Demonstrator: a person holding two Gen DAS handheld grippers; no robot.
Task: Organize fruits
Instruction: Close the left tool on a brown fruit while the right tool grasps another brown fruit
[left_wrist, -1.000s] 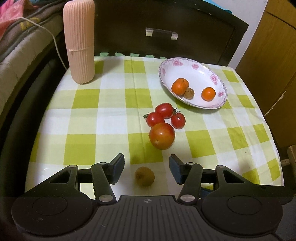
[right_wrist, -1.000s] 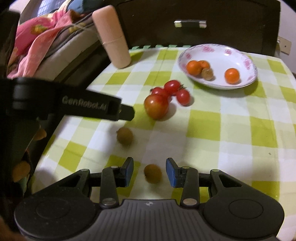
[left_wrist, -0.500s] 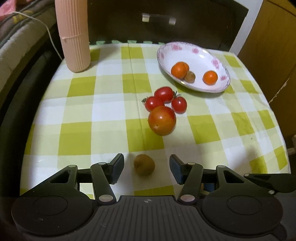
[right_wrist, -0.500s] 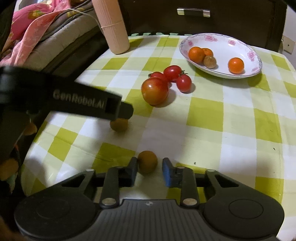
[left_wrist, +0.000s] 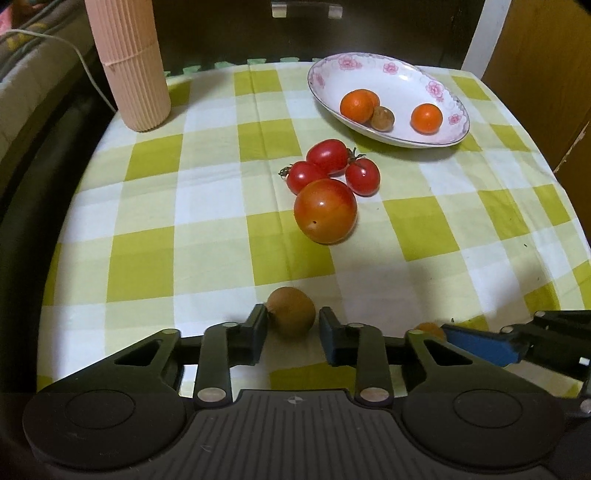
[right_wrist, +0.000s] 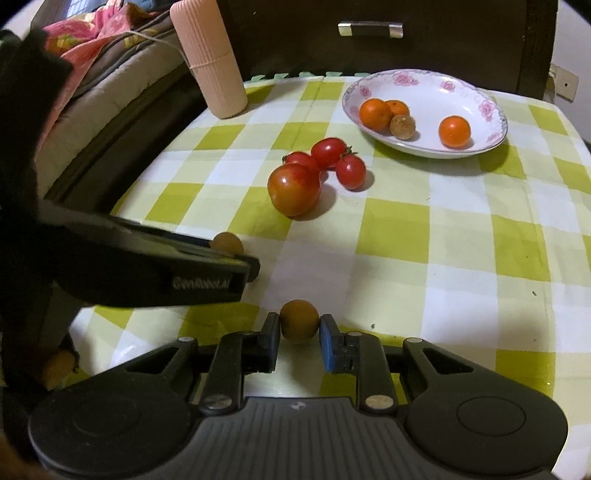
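Left gripper (left_wrist: 290, 326) clamped on brown fruit (left_wrist: 291, 310), near desk edge | right gripper (right_wrist: 298, 334) clamped on orange fruit (right_wrist: 299, 319) | both light, round, thin-skinned; hold across middle, gently.

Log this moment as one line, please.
left gripper: shut on brown fruit | right gripper: shut on small orange fruit | plate: four fruits | tomatoes: on cloth

Two small brown round fruits (left_wrist: 291, 311) (right_wrist: 299, 320) sat on the checked cloth, each pinched between gripper pads, red tomatoes (left_wrist: 325, 210) clustered mid-table, oranges (left_wrist: 357, 106) in the floral dish (left_wrist: 391, 72).
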